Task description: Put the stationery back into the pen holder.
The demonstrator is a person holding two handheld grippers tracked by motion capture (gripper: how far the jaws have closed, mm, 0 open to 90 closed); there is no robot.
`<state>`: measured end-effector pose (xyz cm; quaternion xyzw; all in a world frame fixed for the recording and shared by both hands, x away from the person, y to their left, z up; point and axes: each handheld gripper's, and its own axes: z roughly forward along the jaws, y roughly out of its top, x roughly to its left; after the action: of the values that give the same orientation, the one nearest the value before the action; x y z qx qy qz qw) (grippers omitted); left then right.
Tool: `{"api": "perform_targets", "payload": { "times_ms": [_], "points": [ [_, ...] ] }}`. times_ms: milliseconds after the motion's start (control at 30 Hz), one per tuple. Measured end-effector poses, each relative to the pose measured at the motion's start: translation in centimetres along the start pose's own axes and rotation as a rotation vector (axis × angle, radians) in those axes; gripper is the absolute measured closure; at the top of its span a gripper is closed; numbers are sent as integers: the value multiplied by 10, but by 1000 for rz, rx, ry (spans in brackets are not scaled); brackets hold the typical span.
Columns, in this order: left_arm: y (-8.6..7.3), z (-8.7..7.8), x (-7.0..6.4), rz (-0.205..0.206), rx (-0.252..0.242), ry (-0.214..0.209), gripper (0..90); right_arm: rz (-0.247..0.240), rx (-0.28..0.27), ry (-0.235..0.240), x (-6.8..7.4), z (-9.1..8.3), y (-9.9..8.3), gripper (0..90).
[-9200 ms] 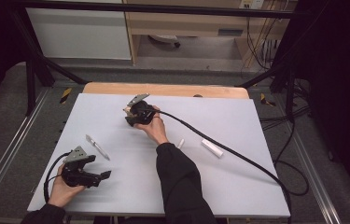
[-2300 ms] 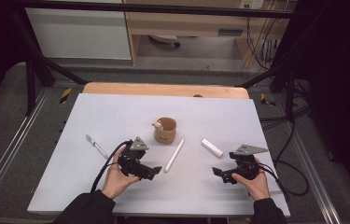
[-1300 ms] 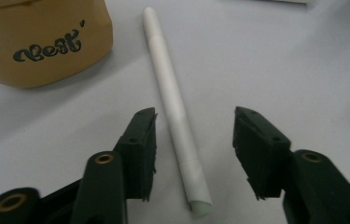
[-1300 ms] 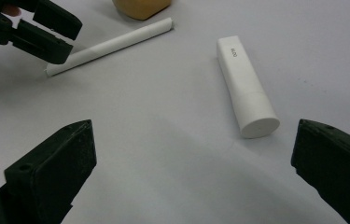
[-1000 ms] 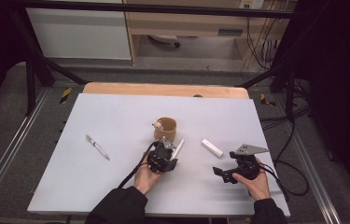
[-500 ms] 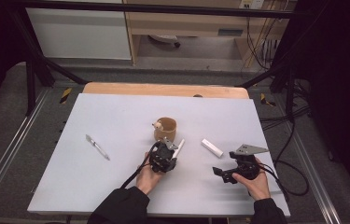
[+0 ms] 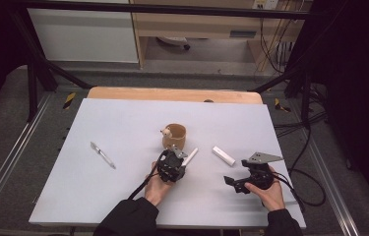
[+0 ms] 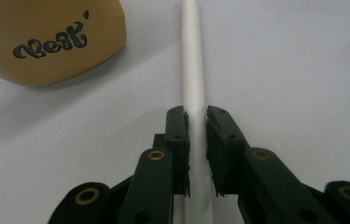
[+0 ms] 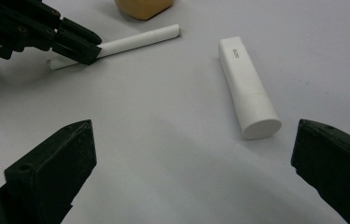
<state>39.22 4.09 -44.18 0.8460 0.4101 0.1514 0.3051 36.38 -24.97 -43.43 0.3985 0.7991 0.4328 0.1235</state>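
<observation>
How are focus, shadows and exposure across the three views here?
Left gripper view: white pen sharp between the jaws, soft shadow beneath the tan cup. Right gripper view: near jaws blurred, white cylinder crisp. High view: table evenly lit, surroundings dark.

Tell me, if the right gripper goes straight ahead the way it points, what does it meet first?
Probably the short white stick lying between the open right gripper fingers' line; depth is unclear.

Both black, matte, two-jaw hand-held grippers, left (image 7: 186, 158) and right (image 7: 228, 181), carry brass-ringed pivot screws and trailing black cables; the right bears a grey three-cornered plate. The person wears black sleeves (image 7: 128, 222).
</observation>
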Motion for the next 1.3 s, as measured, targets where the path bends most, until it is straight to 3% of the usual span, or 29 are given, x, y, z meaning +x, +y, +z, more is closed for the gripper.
{"api": "perform_targets", "payload": {
  "times_ms": [233, 400, 900, 1300],
  "points": [
    [1, -7, 5, 7, -13, -13, 786, -13, 1, -1, 0, 0, 0, 6],
    [0, -16, 10, 7, -25, -46, 786, -19, 4, 0, 1, 0, 1, 6],
    [-9, -39, 27, 58, -1, -125, 785, -43, 21, -5, 9, 6, 4, 6],
    [-16, -56, 37, 105, 11, -185, 785, -109, 54, -7, 23, 15, 12, 9]
  ]
}}
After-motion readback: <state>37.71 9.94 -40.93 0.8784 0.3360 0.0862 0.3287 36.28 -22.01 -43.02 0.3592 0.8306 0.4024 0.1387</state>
